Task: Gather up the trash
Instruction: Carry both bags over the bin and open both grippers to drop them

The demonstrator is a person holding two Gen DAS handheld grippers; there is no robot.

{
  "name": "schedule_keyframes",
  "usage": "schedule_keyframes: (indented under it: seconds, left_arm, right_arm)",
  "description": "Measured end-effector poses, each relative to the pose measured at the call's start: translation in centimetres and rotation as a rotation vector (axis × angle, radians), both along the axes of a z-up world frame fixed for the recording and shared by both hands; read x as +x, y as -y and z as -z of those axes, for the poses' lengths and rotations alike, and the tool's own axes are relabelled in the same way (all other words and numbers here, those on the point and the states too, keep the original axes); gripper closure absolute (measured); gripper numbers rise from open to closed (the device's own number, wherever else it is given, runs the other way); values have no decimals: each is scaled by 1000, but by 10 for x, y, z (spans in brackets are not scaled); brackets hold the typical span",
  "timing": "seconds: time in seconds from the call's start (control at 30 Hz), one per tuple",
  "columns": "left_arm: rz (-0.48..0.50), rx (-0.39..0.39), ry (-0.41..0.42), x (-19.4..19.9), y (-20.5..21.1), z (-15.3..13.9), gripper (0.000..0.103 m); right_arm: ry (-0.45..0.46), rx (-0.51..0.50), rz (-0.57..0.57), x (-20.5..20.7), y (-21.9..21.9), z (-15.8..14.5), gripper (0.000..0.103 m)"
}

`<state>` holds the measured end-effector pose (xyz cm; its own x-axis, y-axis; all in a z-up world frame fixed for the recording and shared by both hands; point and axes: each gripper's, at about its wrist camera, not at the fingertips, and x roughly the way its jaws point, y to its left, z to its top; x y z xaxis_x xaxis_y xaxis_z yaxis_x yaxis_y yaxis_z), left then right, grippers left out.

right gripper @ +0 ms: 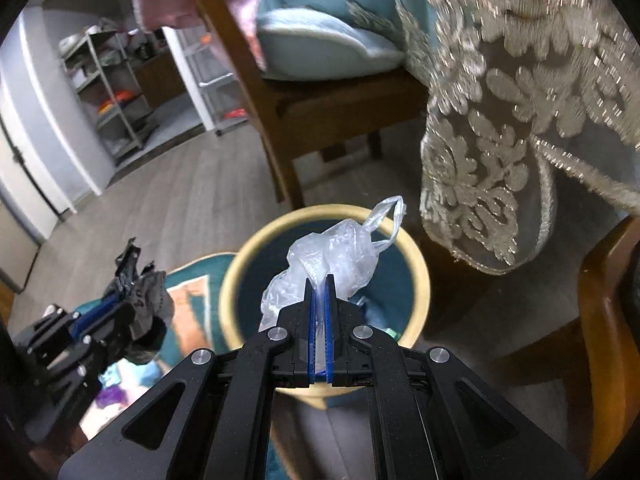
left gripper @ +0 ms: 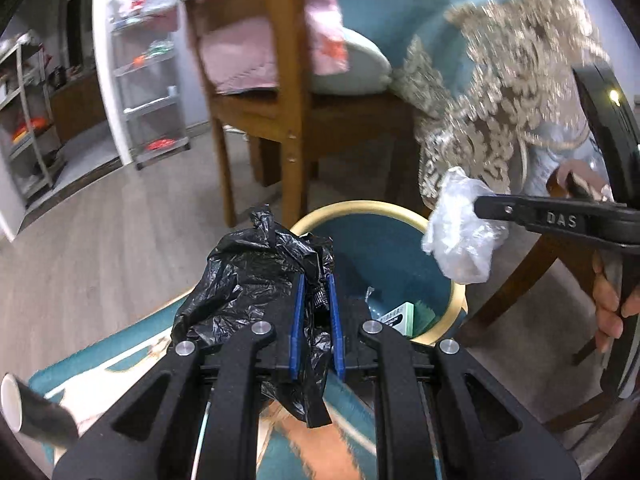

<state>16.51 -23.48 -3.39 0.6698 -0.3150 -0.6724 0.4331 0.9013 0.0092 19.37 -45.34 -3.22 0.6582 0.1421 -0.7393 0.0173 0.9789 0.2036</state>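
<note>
Two loads: one per gripper, both carried above the bin.
Left gripper (left gripper: 316,280): jaws clamped on the black bag (left gripper: 256,280), a crumpled wad bulging out past the blue pads (left gripper: 298,320); it hangs near the bin's left rim, partly over the rug (left gripper: 100,360).
Right gripper (right gripper: 319,280): jaws pressed together on a thin fold of the clear bag (right gripper: 336,256); the rest of the bag billows forward over the bin mouth (one loop handle sticks up).
Bin (left gripper: 454,300): round, pale rim, teal inside, standing on the floor beside the rug; a small box and other scraps already lie at the bottom.
Step in hand, judged: dropping both bags in.
How to do it well: bring the left load fully inside the rim before letting go; lower both loads, since light film drifts; clear bag looks ready first.
Risk: the lace tablecloth (right gripper: 500,160) hangs close to the bin on the right (snag hazard).
Counts: grippers 2; bags held 2 (1 black, 1 clear); bins 1; wooden chairs (left gripper: 280,112) beyond the bin 1, with part of another on the right; shelf racks far back at least 2.
</note>
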Motion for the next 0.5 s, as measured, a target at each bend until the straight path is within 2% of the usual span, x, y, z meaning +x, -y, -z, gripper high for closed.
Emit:
schedule_keyframes:
  seconds: [0.2, 0.33, 0.43, 0.5]
  left_arm:
    - [69, 6, 8, 17, 32, 24, 91]
    - [101, -3, 11, 24, 39, 34, 91]
    - [122, -28, 0, 29, 37, 38, 77]
    - [121, -37, 7, 28, 34, 37, 56]
  right_arm:
    - [-42, -16, 12, 18, -1, 27, 98]
    - [-54, 23, 22, 29, 2, 37, 98]
    - [-57, 17, 18, 33, 1, 40, 98]
    - [-61, 9, 18, 33, 1, 42, 88]
